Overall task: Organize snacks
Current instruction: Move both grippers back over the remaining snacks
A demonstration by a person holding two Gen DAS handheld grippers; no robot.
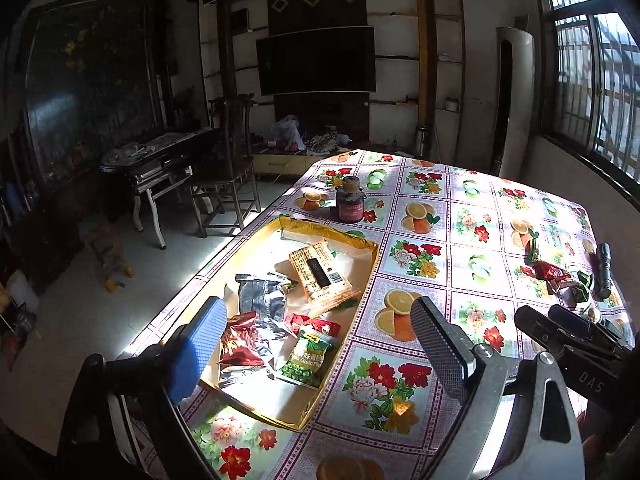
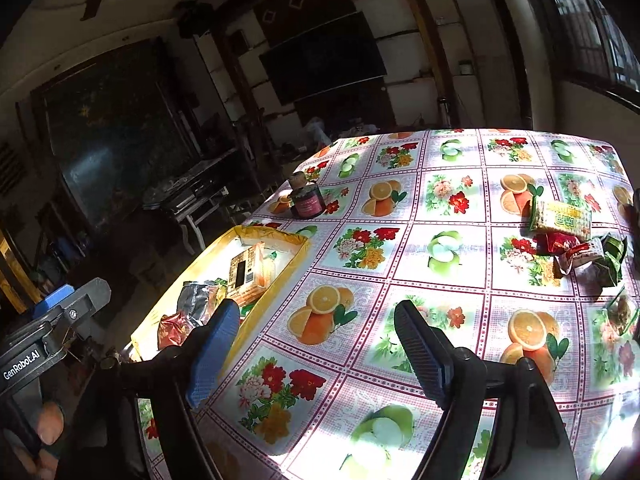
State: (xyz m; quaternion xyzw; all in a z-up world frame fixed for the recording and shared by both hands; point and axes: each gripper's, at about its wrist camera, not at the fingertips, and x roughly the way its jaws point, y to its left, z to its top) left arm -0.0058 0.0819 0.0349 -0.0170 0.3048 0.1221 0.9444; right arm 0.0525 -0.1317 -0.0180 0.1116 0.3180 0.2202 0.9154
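Tray: we see a shallow yellow tray (image 1: 370, 246) at the table's left edge, with a heap of snacks inside.
Tray contents: we count an orange cracker pack (image 1: 320, 278) lying tilted at the middle, a silver foil bag (image 1: 260, 300) to its left, a red packet (image 1: 240, 344) nearer us, and a green pea bag (image 1: 306, 360) by the near right wall.
Loose snacks: we find a green-and-yellow wafer pack (image 2: 560, 218) far right on the cloth, with red wrappers (image 2: 564, 246) and green wrappers (image 2: 612, 260) piled just beside it, well apart from the tray.
Left gripper: our left gripper (image 1: 316, 348) hangs over the tray's near end, its jaws spread wide with nothing between them.
Right gripper: our right gripper (image 2: 316, 352) hovers over bare cloth just right of the tray, jaws likewise parted and empty.
Jar: we note a dark jar (image 1: 350, 200) standing upright beyond the tray's far end.
Torch: we see a black torch (image 1: 604, 270) lying right of the wrappers.
Table: the fruit-and-flower cloth (image 2: 440, 208) covers the whole top.
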